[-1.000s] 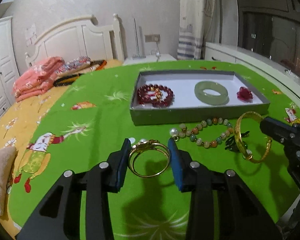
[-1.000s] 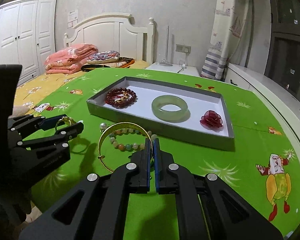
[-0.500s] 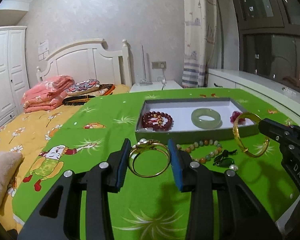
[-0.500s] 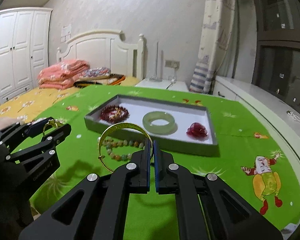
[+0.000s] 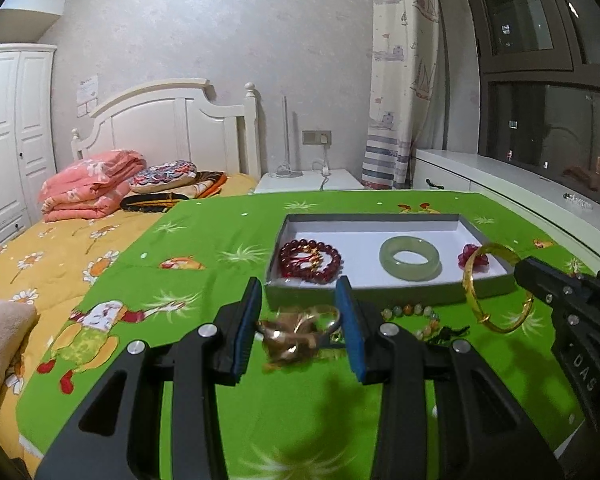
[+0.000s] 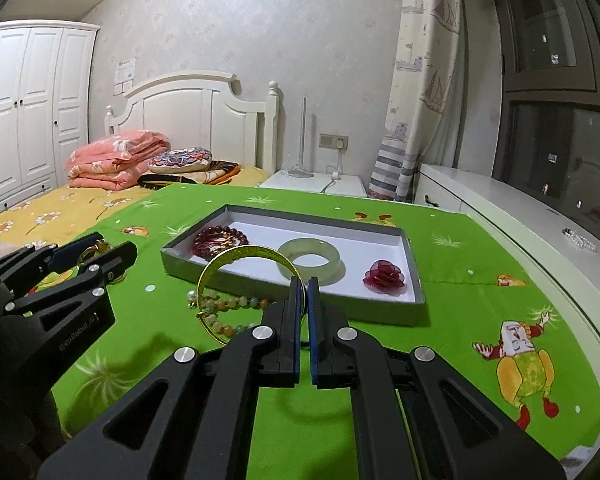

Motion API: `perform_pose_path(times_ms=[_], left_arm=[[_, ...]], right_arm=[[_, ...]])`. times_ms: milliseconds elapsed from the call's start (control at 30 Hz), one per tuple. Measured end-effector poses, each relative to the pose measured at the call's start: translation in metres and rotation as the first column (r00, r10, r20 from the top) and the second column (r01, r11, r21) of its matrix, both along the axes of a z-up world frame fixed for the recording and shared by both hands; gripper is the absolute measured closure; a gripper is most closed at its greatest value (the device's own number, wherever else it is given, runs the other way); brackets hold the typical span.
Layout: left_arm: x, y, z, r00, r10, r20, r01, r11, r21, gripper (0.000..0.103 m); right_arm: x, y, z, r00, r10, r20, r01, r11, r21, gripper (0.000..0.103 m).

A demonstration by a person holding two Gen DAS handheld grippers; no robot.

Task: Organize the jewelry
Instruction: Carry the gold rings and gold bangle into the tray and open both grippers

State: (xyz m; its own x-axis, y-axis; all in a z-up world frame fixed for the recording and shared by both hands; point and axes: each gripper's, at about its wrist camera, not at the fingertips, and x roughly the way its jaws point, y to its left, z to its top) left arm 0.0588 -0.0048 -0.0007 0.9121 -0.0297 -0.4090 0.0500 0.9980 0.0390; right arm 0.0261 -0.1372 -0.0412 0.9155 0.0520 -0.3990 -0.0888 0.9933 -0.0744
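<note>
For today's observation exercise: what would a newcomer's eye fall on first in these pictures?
Probably the bright green cartoon bedspread, with a grey tray on it holding a red bead bracelet, a jade bangle and a red flower. Nearer, the right tongs pinch a gold bangle; the left tongs hold a gold ring bracelet.

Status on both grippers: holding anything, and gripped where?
Left gripper holds a gold ring-shaped ornament, jaws pressing its outer sides. Right gripper is shut on the band of a gold bangle, pinched at its right side.
</note>
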Motion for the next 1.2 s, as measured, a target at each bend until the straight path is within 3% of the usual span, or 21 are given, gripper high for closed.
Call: perform_pose_path(times_ms=[600, 1200], left_arm=[[0.085, -0.026, 0.011, 0.997, -0.014, -0.079, 0.016, 0.999, 0.03, 0.066], [0.176, -0.053, 0.004, 0.988, 0.009, -0.154, 0.008, 0.994, 0.106, 0.066]], right_arm=[[0.074, -0.019, 0.007, 0.997, -0.064, -0.038, 0.063, 0.998, -0.027, 0.098], [0.176, -0.032, -0.002, 0.975, -0.12, -0.189, 0.12, 0.993, -0.016, 0.098]])
